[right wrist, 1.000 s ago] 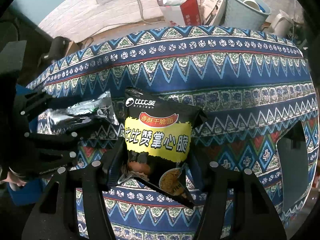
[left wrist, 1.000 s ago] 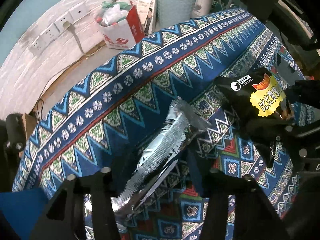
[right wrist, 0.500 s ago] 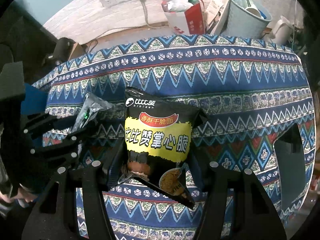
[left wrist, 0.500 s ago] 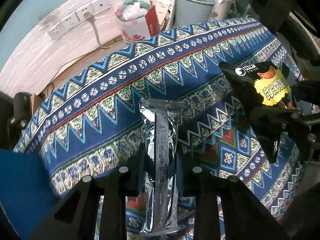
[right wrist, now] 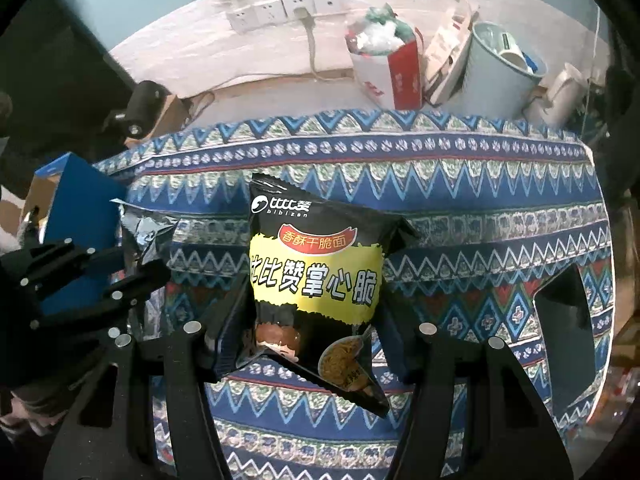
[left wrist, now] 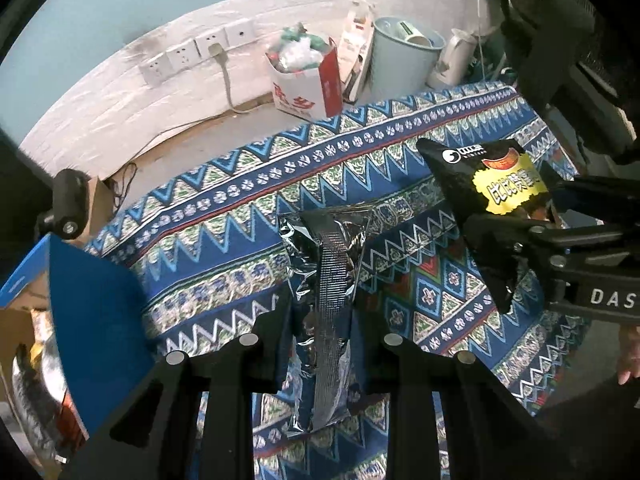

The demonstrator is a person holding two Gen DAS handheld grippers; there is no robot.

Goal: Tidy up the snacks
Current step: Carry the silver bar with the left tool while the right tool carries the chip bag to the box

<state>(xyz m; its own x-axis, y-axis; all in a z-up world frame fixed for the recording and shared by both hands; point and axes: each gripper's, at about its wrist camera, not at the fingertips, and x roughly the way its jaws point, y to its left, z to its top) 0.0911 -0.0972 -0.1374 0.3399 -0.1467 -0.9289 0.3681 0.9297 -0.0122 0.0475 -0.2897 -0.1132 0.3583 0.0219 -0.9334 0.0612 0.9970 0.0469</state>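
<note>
Snack packets number two, both above the patterned desk (right wrist: pixel 460 184): one silver packet (left wrist: pixel 328 280) pinched between the left gripper (left wrist: pixel 322 316) fingers, one black-and-yellow noodle packet (right wrist: pixel 316 276) pinched between the right gripper (right wrist: pixel 312 312) fingers. A second ago the silver packet lay slanted between wider fingers; now it stands upright, clamped, and more floor shows beyond the desk's far edge.
</note>
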